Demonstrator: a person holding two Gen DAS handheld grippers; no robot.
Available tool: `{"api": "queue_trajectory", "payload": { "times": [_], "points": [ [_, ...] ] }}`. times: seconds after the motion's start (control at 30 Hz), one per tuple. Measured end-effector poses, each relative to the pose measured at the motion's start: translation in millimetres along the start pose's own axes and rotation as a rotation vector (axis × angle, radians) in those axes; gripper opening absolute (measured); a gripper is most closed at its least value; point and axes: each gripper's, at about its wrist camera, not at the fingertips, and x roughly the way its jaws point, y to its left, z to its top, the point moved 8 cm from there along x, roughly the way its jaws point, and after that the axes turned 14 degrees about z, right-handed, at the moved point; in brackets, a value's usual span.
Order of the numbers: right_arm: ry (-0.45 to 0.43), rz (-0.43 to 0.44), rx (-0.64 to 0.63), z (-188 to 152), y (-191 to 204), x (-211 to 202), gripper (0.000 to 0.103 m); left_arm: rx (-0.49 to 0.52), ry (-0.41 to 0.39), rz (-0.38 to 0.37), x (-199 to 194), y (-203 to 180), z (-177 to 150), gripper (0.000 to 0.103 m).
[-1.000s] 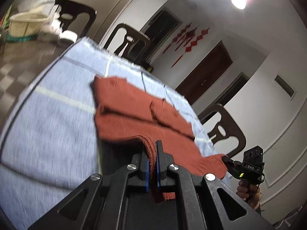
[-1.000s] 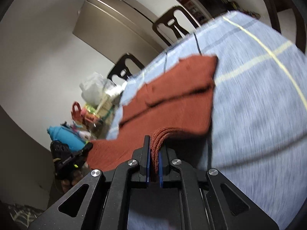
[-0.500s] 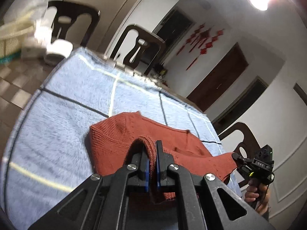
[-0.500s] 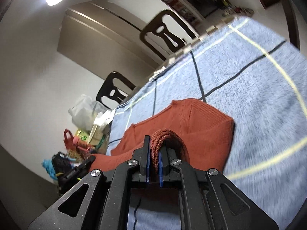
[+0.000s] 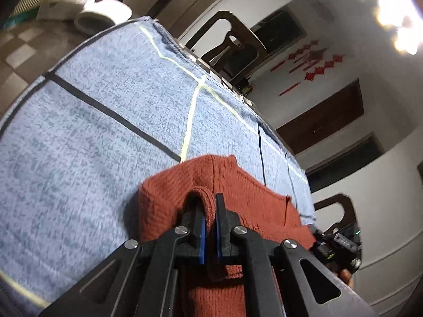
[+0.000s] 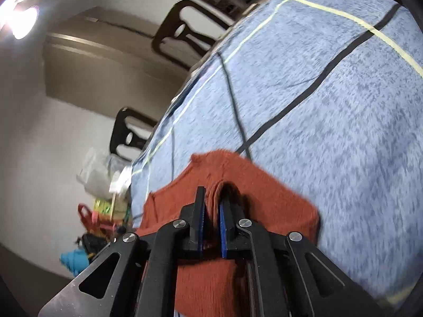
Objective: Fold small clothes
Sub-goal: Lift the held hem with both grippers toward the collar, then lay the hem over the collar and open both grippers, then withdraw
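A rust-red knit garment [image 5: 253, 203] lies on a blue checked tablecloth [image 5: 111, 121]. My left gripper [image 5: 208, 206] is shut on a bunched edge of it, close over the cloth. In the right wrist view the same garment [image 6: 272, 198] shows under my right gripper [image 6: 211, 198], which is shut on another bunched edge. The gripped edge sits over the garment's far part, so the garment lies doubled. The right gripper also shows at the left wrist view's right edge [image 5: 335, 243].
Dark chairs [image 5: 227, 42] stand along the table's far side, and more chairs [image 6: 185, 29] show in the right wrist view. A white roll [image 5: 103, 15] sits beyond the tablecloth. Bags and clutter [image 6: 100, 185] lie at the left.
Both grippers have carried the held edges forward over the garment toward its far end. The visible flat part of the garment has shrunk as it doubled over.
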Motion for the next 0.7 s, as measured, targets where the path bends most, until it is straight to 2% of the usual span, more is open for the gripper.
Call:
{"api": "queue_trajectory", "payload": {
  "times": [0.1,0.17,0.23,0.37,0.47,0.57,0.7],
  "points": [
    [-0.047,-0.006,-0.023,10,5,-1,0.015,-0.015,0.003,0.000,0,-1,7,0.011],
    [-0.071,-0.004,-0.047,13,13,-4,0.025,0.000,-0.026,0.004,-6,-3,11,0.021],
    [-0.093,-0.003,-0.094,17,24,-9,0.027,0.009,-0.078,0.030,-16,-1,16,0.028],
    [-0.097,-0.051,-0.199,15,39,-20,0.027,0.024,-0.133,0.056,-33,5,22,0.029],
    [-0.055,-0.118,-0.290,0,46,-20,0.027,0.114,-0.144,0.101,-39,1,12,0.029],
    [-0.003,-0.187,-0.392,-25,52,-18,0.027,0.220,-0.136,0.120,-43,-9,-12,0.029],
    [0.084,-0.258,-0.529,-74,57,-17,0.027,0.355,-0.119,0.102,-53,-33,-50,0.029]
  ]
}}
